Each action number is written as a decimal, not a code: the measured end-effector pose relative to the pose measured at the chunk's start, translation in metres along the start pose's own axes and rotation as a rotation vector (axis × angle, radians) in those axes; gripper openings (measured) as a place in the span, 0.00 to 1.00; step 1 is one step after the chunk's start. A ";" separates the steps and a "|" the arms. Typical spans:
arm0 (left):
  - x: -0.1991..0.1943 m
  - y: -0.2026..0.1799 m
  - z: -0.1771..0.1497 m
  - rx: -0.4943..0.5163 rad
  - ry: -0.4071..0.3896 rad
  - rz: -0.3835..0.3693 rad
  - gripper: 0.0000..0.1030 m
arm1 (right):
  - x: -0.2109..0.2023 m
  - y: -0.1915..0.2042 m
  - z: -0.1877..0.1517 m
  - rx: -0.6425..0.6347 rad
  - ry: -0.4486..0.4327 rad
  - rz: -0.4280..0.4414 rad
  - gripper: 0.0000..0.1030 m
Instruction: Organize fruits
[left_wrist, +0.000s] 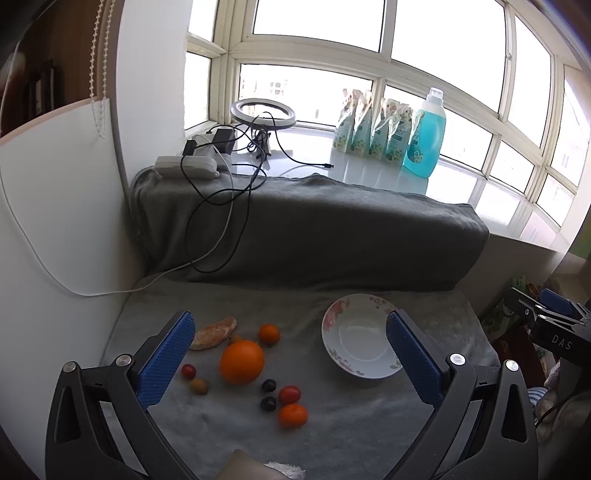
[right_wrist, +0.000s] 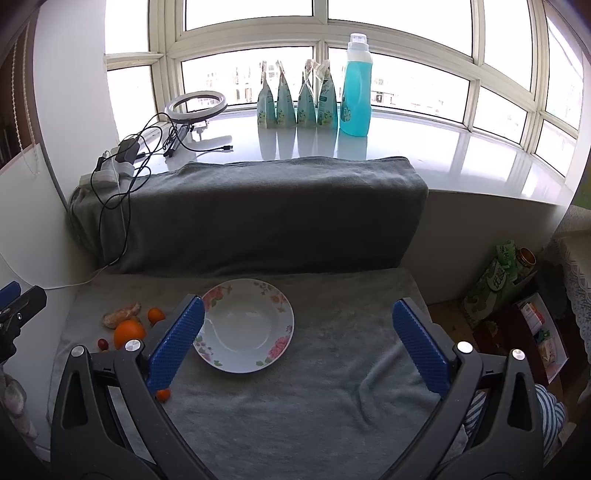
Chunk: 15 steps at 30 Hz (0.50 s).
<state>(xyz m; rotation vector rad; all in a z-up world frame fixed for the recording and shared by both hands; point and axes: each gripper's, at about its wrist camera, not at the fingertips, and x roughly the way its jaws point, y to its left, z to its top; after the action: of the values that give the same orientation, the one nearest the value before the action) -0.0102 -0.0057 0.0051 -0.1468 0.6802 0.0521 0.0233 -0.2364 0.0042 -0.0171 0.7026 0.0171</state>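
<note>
My left gripper (left_wrist: 291, 365) hangs with its blue pads spread wide and nothing between them; the fruits lie on the grey towel (left_wrist: 351, 435) directly below and ahead. The big orange (left_wrist: 242, 362) sits almost centred in the gap, slightly toward the left pad, round, so no axis to match. Small tomatoes and a mandarin (left_wrist: 293, 415) crowd just beside it, nearer me. The flowered plate (left_wrist: 332, 321) lies empty to the right, well apart from the pile. My right gripper (right_wrist: 298, 343) is equally spread and empty, over the plate's side. I judge the left the nearer hand; open towel surrounds the plate.
</note>
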 end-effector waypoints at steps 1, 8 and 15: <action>0.000 0.000 0.000 -0.003 -0.001 -0.001 0.99 | 0.000 0.000 0.000 0.000 0.000 0.001 1.00; -0.001 -0.002 0.000 -0.002 -0.007 -0.006 0.99 | -0.002 0.001 0.001 0.006 -0.007 -0.005 1.00; -0.003 -0.003 0.001 -0.002 -0.013 -0.010 0.99 | -0.002 0.001 0.001 0.007 -0.008 -0.004 1.00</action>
<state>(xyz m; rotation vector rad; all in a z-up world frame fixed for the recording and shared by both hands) -0.0116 -0.0088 0.0076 -0.1512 0.6662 0.0445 0.0222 -0.2359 0.0068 -0.0120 0.6945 0.0114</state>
